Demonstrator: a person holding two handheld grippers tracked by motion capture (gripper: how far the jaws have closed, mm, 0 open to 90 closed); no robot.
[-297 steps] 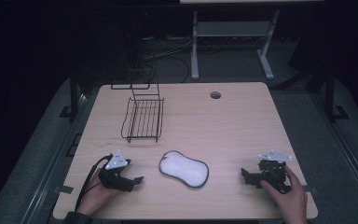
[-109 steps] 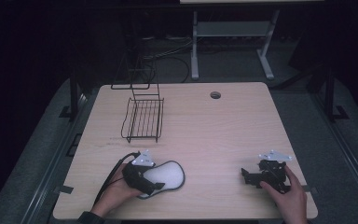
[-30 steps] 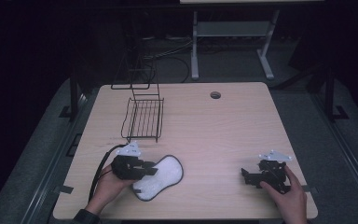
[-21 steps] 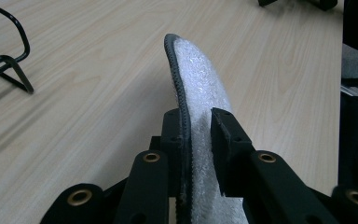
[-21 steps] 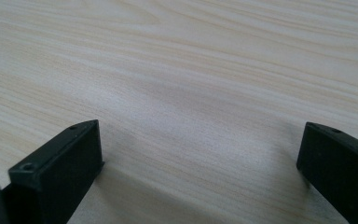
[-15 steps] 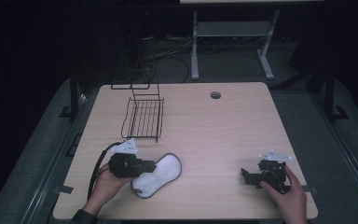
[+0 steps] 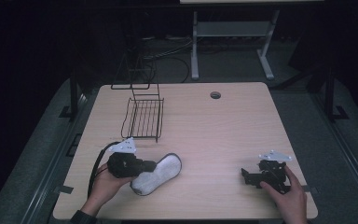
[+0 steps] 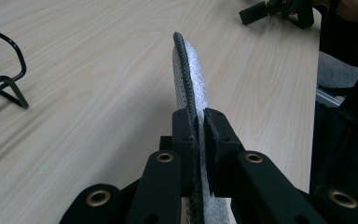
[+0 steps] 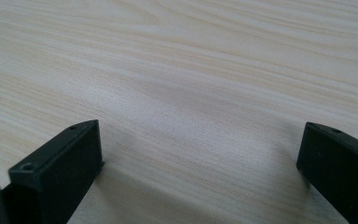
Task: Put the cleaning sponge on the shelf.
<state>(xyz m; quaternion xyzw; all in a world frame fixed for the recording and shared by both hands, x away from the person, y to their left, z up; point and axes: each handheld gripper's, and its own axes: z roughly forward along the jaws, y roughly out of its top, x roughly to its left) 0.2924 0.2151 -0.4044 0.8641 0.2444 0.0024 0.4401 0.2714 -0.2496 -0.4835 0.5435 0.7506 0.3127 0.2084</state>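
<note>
- From the high view, we have the left gripper (image 7: 142,165) clamped on one end of the insole (image 7: 158,173), a pale, dark-edged pad lying slantwise near the front of the table (image 7: 242,126), its far end pointing toward the middle.
- Same view: the wire rack (image 7: 143,116) stands further back on the left, apart from the insole with bare wood between them. The right gripper (image 7: 249,176) rests on the table at the front right, well away from the action.
- Switching to the left gripper view, the jaws are pinched tight on the insole (image 8: 189,88), which stands on edge, dark rim up, running away from us. A corner of the rack (image 8: 2,70) sits off to the left, and the other gripper shows far off at top right.
- In the right gripper view, the jaws stand wide apart with nothing between them, just bare table (image 9: 191,84) underneath.
- Our read: the grasp is done and the insole is tipped up on its side. If the rack is the destination, the carry and the placing are both left to do.
</note>
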